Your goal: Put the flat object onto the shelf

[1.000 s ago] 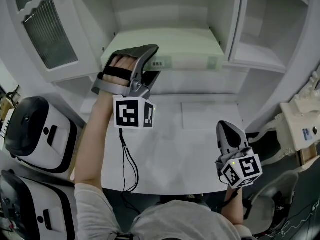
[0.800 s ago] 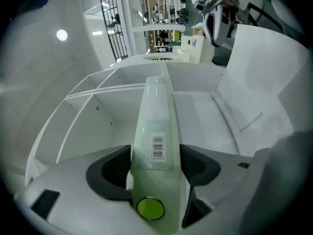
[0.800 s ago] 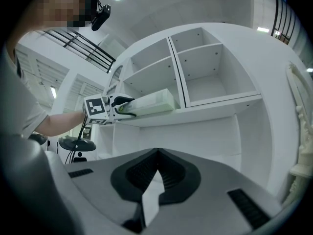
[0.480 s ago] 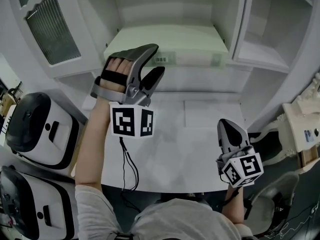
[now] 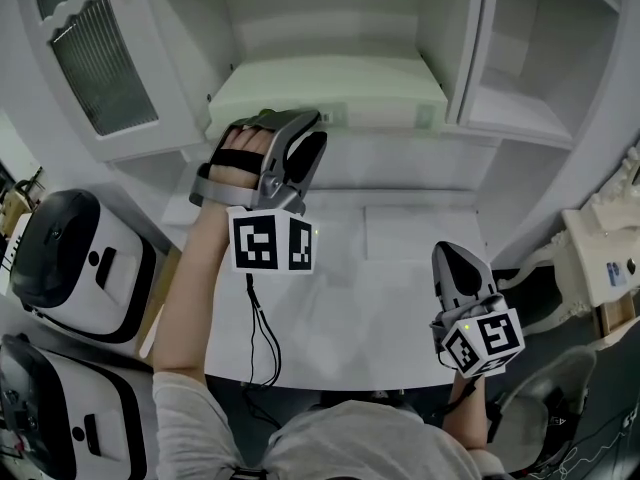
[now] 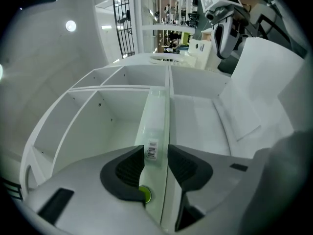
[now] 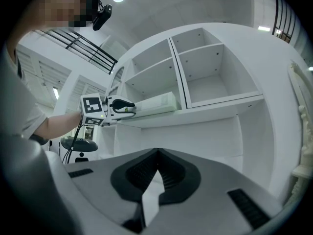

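Note:
The flat object [image 5: 330,88] is a pale green slab with a barcode label on its front edge. It lies on the shelf [image 5: 395,158] of the white cabinet. My left gripper [image 5: 312,140] points level at that edge by the barcode. Its jaws have just been closing. In the left gripper view the slab's edge [image 6: 157,126] runs between the pads [image 6: 131,168], which sit against both faces, so my left gripper [image 6: 156,163] is shut on it. In the right gripper view it holds the slab's [image 7: 156,102] left end. My right gripper [image 5: 455,268] hangs low at the right, shut and empty.
The cabinet has an upright divider [image 5: 470,48] with open compartments [image 5: 530,78] to the right of it. A glazed door [image 5: 95,63] stands open at the left. Two white and black machines [image 5: 70,258] stand at the left. A white tabletop [image 5: 390,288] lies below the shelf.
The left gripper's jaws stood wide apart before and have narrowed onto the slab's front edge. The hand has shifted only slightly. The right gripper has not moved.

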